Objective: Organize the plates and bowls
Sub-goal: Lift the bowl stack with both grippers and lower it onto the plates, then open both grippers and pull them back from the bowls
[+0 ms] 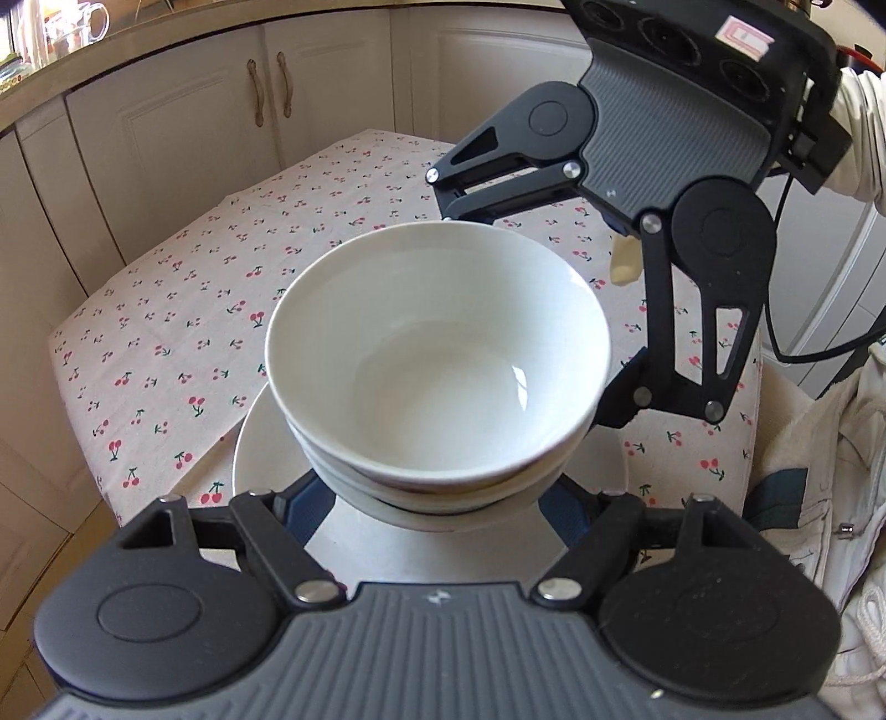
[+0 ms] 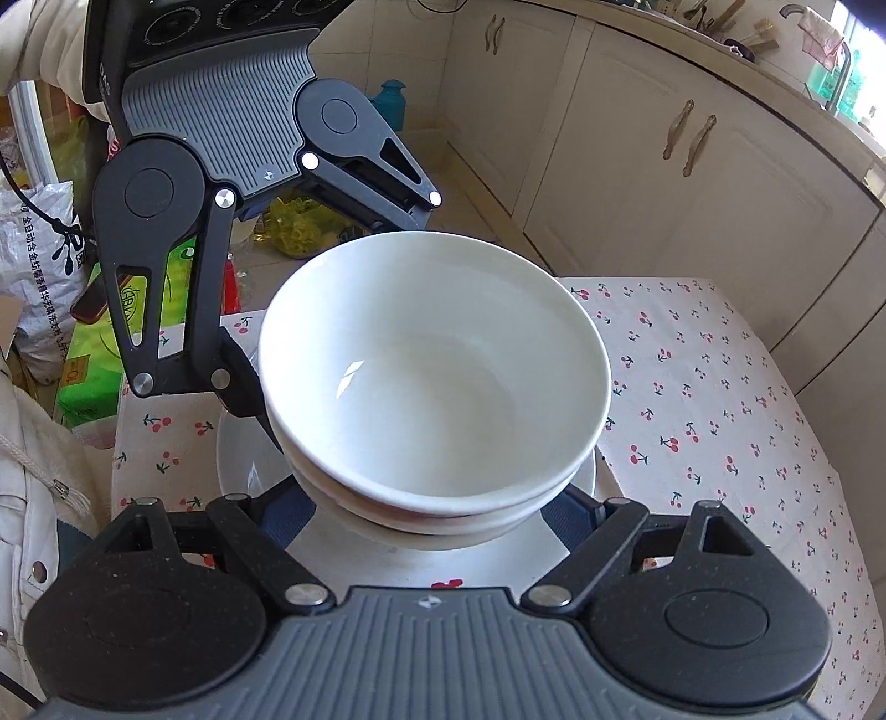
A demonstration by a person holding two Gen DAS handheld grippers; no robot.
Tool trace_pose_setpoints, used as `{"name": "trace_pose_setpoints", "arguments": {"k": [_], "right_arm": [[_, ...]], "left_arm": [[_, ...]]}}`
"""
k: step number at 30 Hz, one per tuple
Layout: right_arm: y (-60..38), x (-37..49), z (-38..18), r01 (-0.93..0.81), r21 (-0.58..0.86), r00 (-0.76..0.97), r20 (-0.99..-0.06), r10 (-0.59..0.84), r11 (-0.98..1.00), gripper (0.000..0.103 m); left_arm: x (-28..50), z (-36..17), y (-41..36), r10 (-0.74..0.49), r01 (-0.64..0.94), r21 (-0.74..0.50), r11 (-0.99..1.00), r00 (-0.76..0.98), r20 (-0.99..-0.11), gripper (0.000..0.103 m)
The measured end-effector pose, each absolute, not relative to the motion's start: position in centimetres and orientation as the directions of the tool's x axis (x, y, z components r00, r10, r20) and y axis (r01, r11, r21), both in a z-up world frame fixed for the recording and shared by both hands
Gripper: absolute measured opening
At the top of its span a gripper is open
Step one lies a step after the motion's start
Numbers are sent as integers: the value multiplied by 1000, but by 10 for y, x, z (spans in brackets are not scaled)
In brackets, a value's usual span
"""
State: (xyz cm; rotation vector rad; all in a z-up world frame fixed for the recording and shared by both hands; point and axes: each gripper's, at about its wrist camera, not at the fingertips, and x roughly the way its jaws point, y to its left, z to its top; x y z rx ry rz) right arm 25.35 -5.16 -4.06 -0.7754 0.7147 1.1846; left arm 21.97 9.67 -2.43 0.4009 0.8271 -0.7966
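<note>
While both grippers are clamping opposite edges of the plate point(image 1: 260, 448), left gripper point(image 1: 437, 520) low in frame, fingers pinching its rim, right gripper point(image 1: 531, 310) opposite doing likewise, the stacked bowls point(image 1: 437, 354) at centre are riding loose above the counter point(image 1: 183, 310); uneven tilting risks sliding them off.

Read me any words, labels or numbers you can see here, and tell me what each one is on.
Nothing reads cleanly.
Grey bag: Chinese print, too small to read.
Green box: markings blurred and partly hidden.
Red-and-white sticker, top right in the left wrist view: blurred.
</note>
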Motion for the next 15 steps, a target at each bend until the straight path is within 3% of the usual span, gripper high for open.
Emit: {"name": "trace_pose_setpoints", "arguments": {"k": [15], "right_arm": [[-52, 263, -45, -971, -91, 201, -815, 544, 223, 92]], "left_arm": [[212, -26, 98, -455, 736, 33, 677, 453, -767, 81]]}}
